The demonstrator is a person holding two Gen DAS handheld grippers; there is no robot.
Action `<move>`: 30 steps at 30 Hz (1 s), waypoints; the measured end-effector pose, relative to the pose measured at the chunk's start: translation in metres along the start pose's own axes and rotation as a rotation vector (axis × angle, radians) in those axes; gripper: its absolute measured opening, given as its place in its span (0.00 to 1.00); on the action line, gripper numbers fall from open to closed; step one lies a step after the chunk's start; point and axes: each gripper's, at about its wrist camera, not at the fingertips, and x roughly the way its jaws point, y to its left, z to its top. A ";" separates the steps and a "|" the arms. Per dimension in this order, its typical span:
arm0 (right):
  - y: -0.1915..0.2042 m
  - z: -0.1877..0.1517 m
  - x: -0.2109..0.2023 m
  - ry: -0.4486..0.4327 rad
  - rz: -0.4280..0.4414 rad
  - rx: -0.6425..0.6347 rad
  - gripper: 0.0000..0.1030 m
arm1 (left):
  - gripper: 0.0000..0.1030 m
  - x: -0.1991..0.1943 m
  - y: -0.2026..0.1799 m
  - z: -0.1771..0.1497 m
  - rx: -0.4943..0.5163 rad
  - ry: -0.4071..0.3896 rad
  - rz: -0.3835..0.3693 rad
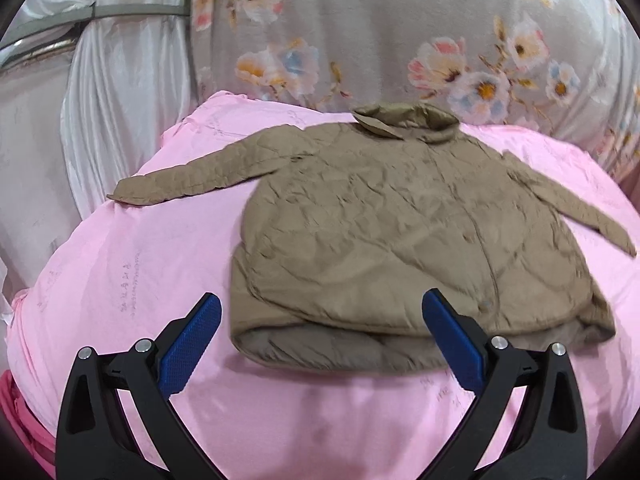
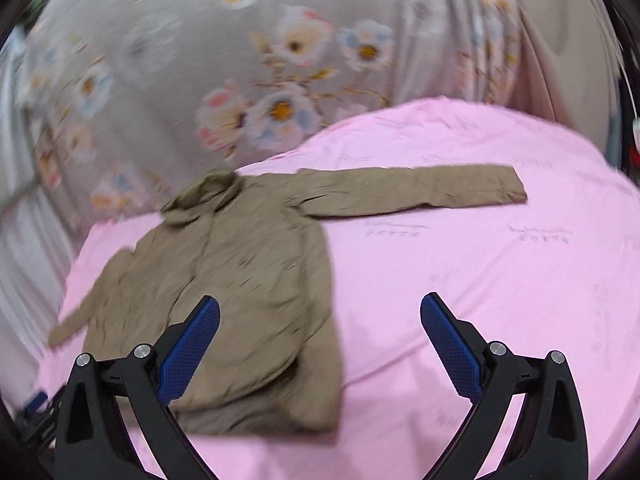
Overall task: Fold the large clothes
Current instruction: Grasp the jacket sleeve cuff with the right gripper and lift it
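Item: quilted tan jacket [image 1: 400, 232], laid front-up and flat on pink sheet [image 1: 140, 280] of a bed; collar [image 1: 404, 122] at far end, hem nearest both cameras. Left sleeve [image 1: 192, 180] spread out to the side; right sleeve [image 2: 420, 190] likewise extended, lying straight across the sheet. Buttoned placket visible down the front. Hem slightly rolled, grey lining showing at near edge.

Left hand-held gripper [image 1: 320, 332]: spread wide, holding nothing, poised just above the hem.

Right hand-held gripper [image 2: 320, 332]: spread wide, holding nothing, over the jacket's right lower corner and bare sheet beside it.

Background: floral grey fabric [image 1: 400, 40] behind the bed; white curtain [image 1: 120, 80] to one side.

Progress, as judged: spreading apparently complete; no fold visible yet. Remaining: sleeves inward, sides over, body doubled.
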 end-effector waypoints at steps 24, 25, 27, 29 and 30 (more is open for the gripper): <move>-0.217 0.120 0.187 0.046 -0.252 0.614 0.11 | 0.95 0.109 0.049 0.076 -0.083 0.071 0.200; -0.212 0.127 0.187 0.031 -0.257 0.599 0.10 | 0.95 0.112 0.047 0.076 -0.070 0.071 0.210; -0.185 0.149 0.180 -0.027 -0.263 0.498 0.08 | 0.95 0.117 0.045 0.077 -0.061 0.073 0.212; -0.150 0.168 0.170 -0.079 -0.243 0.385 0.07 | 0.95 0.121 0.043 0.078 -0.057 0.078 0.206; -0.124 0.179 0.163 -0.108 -0.214 0.315 0.07 | 0.95 0.123 0.041 0.079 -0.055 0.077 0.205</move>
